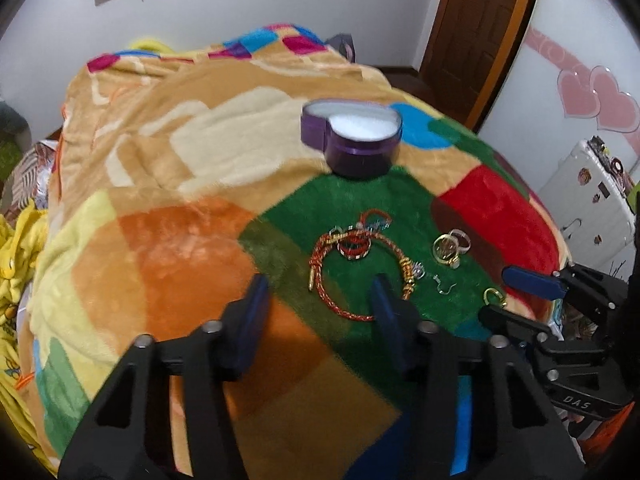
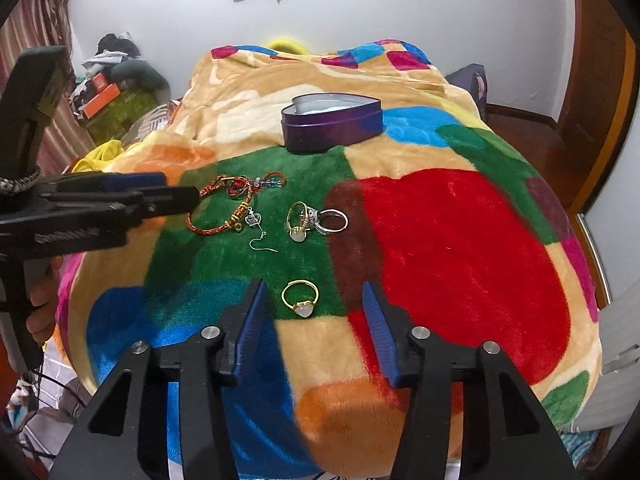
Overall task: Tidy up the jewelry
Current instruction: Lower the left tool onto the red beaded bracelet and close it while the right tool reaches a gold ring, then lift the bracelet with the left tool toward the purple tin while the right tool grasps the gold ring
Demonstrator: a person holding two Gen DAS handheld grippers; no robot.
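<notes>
A purple heart-shaped box [image 1: 352,136] with a white lining stands open on the blanket; it also shows in the right wrist view [image 2: 332,122]. A red-and-gold braided bracelet [image 1: 320,280] lies on the green patch, also in the right wrist view [image 2: 208,229]. A small cluster of rings [image 2: 316,218] and a loose earring hook [image 2: 262,242] lie beside it. A gold ring with a pale stone [image 2: 300,298] lies between the fingers of my open right gripper [image 2: 316,294]. My left gripper [image 1: 320,286] is open and empty over the bracelet.
The colourful fleece blanket [image 2: 460,240] covers a bed. A white suitcase [image 1: 592,200] stands to the right. Clothes and boxes [image 2: 116,88] are piled at the back left. A wooden door [image 1: 472,32] is behind the bed.
</notes>
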